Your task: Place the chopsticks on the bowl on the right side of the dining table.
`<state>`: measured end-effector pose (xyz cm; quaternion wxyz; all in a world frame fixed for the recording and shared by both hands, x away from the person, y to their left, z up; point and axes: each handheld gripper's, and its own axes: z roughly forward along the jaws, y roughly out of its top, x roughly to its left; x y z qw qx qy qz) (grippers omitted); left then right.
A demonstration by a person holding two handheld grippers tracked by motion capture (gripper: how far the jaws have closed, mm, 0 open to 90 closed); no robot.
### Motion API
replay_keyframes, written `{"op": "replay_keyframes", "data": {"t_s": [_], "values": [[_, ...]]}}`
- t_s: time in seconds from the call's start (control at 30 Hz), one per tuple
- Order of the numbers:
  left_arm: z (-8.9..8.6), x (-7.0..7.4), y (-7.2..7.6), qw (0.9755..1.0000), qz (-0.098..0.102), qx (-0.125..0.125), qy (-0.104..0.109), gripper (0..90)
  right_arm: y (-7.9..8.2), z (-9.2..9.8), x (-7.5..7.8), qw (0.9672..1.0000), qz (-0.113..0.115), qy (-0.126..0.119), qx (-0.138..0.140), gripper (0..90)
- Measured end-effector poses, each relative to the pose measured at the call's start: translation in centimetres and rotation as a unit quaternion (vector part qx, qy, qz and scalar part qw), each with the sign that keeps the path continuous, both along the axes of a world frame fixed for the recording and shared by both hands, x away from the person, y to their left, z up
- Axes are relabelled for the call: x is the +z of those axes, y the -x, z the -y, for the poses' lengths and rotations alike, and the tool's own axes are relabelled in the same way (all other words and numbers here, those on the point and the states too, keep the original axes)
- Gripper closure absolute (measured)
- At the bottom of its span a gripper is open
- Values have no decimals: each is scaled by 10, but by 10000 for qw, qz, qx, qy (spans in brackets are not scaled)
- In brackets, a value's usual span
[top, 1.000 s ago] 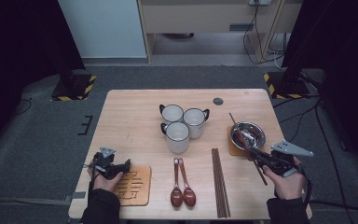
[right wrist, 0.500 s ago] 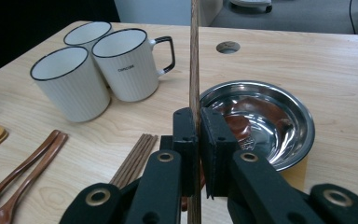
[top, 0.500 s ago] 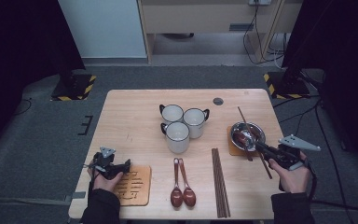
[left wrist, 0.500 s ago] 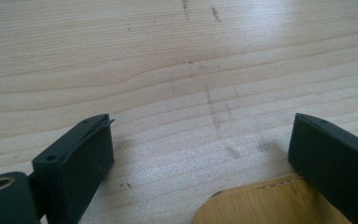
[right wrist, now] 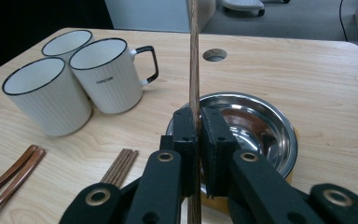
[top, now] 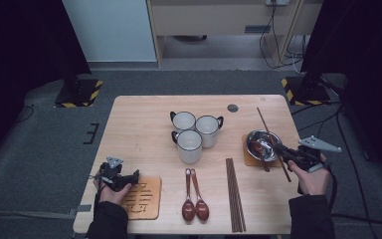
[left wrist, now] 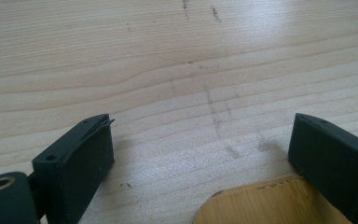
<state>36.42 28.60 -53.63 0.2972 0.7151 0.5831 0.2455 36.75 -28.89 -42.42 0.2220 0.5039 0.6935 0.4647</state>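
- Pale wooden table stands on grey carpet, with dark curtains at both sides and a light cabinet and cables behind it.
- At the near left corner the left gripper lies low over the wood, held in a hand with a dark sleeve, pointing towards a bamboo coaster just beside it.
- In the left gripper view its two black jaws stand wide apart with bare tabletop between them, and the coaster's rounded edge shows near the right jaw.
- The right gripper is held at the right side of the table, jaws pointing left over a steel bowl.
- Its jaws are closed tight on a single chopstick, gripped partway along its length.
- That chopstick is a thin, dark brown wooden stick; seen from above it slants from near the table's far right, across the bowl's right side, down to the wood in front of the hand.
- The bowl sits on a second coaster.
- Three white mugs with black rims cluster mid-table.
- Two brown spoons lie side by side near the front edge, with a bundle of chopsticks to their right.
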Motion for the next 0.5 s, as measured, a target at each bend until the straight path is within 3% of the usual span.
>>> {"op": "replay_keyframes", "data": {"t_s": [0.5], "values": [[0, 0, 0, 10000, 1, -1, -1, 56, -27, 5, -5, 10000, 25, -17, -53, 853]]}}
